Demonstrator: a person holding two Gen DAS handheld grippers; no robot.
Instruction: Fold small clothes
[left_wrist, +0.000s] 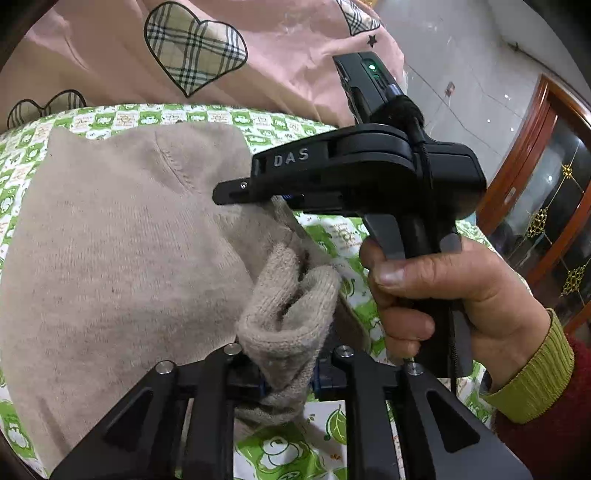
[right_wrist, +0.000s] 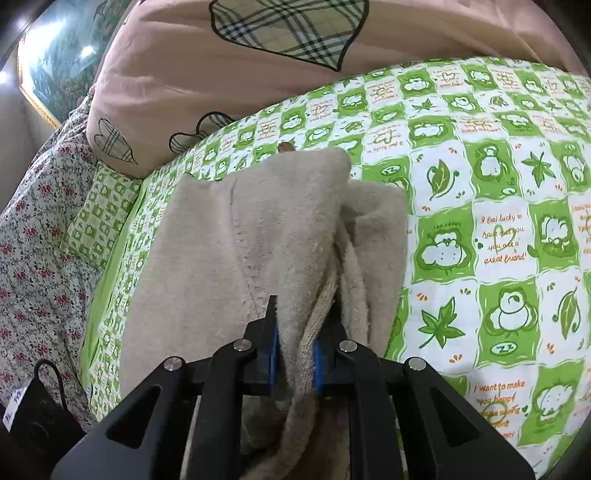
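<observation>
Hard to read the whole garment here: the beige knit sweater (left_wrist: 110, 240) fills the space ahead of the left gripper (left_wrist: 286, 384), and its lower edge runs out of sight beneath the black finger frames. What is clamped is a ribbed cuff or hem (left_wrist: 291, 325), bunched up just in front of the tool, with the fabric pinched between the blue pads; the pads themselves are mostly buried in wool, so only slivers of blue show.

Ahead and to the right of that tool, the right hand (left_wrist: 443, 295) wraps the pistol handle of the other black device, thumb on top, fingers curled round the grip, a yellow-green cuff and red sleeve at the wrist. Its front end points leftward into the sweater, and the tips are hidden by the fabric from this side.

Switch to the right wrist view: the right gripper (right_wrist: 295, 354) is pressed together on a thick bundle of sweater (right_wrist: 266, 236), several layers plus a ribbed edge squeezed between the blue pads (right_wrist: 273, 350). Beyond the tool the knit lies folded over itself on the green-and-white printed sheet (right_wrist: 498, 206), one corner standing up at the far end. Further out, a pink quilt with plaid hearts (right_wrist: 221, 81) is heaped; off to the left, a floral fabric (right_wrist: 40, 236). The near edge of the bundle drops below the frame, unseen.
</observation>
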